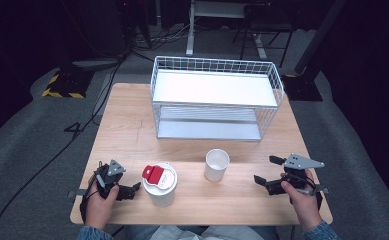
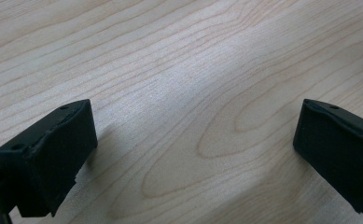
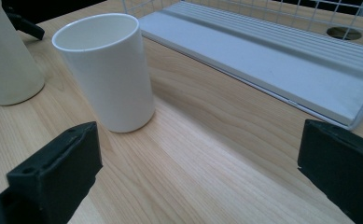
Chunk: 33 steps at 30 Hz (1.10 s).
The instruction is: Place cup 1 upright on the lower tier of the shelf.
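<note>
Plainly, two cups stand upright near the person's edge of the wooden table (image 1: pixel 127 125). The lidded cup (image 1: pixel 160 187) is off-white, fairly wide, and capped with a white lid that carries a red tab (image 1: pixel 153 174) on its top. The open cup (image 1: pixel 216 164) is a plain white cylinder with no lid, its rim round and its inside bare; in the right gripper view it stands straight, with smooth walls and a thin lip (image 3: pixel 105 70).

The left gripper (image 1: pixel 127 190) rests low at the table's near left, just beside the lidded cup but apart from it. Its jaws are spread wide with nothing but bare wood grain between them (image 2: pixel 195 140). The right gripper (image 1: pixel 268 170) sits at the near right, its jaws likewise released and spread, pointing toward the open cup, which stands near but clear of them.

The two cups stand near each other with a gap of bare table between them. Behind them, toward the far side, a white wire basket rack (image 1: pixel 217 100) lies with its open side facing the cups; its lower shelf (image 3: pixel 282 70) sits flat on the table. A band of free wood runs between the cups and the rack's front edge. The lidded cup stands close to the table's near edge, while the open cup sits a little farther in. Bare wood lies to the left of the rack and around both grippers.
</note>
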Motion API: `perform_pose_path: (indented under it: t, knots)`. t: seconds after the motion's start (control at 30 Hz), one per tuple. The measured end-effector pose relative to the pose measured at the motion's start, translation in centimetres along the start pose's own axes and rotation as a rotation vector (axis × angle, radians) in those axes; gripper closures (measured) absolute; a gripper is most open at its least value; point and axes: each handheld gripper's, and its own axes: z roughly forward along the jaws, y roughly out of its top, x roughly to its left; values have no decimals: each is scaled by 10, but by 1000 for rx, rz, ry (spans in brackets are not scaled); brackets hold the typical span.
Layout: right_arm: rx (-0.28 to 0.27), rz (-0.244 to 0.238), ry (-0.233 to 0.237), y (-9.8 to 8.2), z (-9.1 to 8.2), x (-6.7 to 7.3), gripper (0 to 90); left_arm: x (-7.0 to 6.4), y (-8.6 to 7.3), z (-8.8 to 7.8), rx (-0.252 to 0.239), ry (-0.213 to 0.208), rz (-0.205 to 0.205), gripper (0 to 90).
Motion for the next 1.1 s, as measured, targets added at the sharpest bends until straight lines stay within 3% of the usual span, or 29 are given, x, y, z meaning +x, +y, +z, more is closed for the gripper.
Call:
perform_pose_path:
  t: [0.37, 0.6, 1.1]
  knots:
    - [-21, -26, 47, 25, 21, 19, 0, 0, 0, 0, 1, 0, -1, 0]
    - [-10, -37, 97, 31, 40, 32, 0, 0, 0, 0, 1, 0, -1, 0]
    - [31, -48, 131, 34, 74, 45, 0, 0, 0, 0, 1, -1, 0, 0]
